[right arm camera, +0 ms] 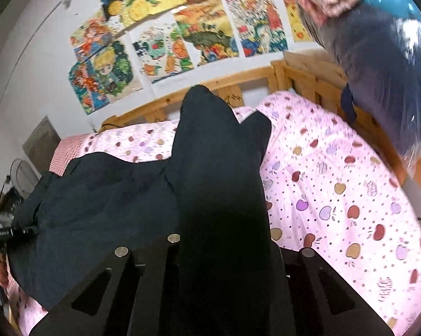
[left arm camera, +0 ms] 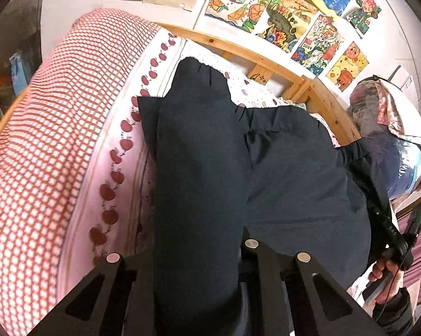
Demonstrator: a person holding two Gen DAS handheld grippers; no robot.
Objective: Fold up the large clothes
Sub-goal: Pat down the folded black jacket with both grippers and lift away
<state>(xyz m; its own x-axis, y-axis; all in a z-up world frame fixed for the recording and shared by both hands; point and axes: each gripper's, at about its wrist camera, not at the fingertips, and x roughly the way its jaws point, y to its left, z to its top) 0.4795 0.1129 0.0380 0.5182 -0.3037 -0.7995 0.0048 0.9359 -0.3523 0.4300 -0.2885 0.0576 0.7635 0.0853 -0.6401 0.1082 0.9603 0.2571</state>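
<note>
A large dark navy garment (left arm camera: 280, 173) with a gathered edge hangs stretched between both grippers above the bed. In the left wrist view its cloth runs up between the fingers of my left gripper (left arm camera: 199, 266), which is shut on it. My right gripper (left arm camera: 392, 235), held by a hand (left arm camera: 384, 274), grips the garment's far edge at the right. In the right wrist view a dark fold (right arm camera: 221, 168) rises out of my right gripper (right arm camera: 224, 252), shut on the cloth. The left gripper (right arm camera: 0, 233) shows at the far left edge. The fingertips are hidden by fabric.
Under the garment lies a pink apple-print sheet (right arm camera: 336, 196). A red-checked quilt (left arm camera: 56, 112) is bunched at the left. A wooden bed rail (left arm camera: 238, 47) runs along a wall of drawings (right arm camera: 182, 36). A blue plastic-wrapped bundle (right arm camera: 387, 64) sits at the right.
</note>
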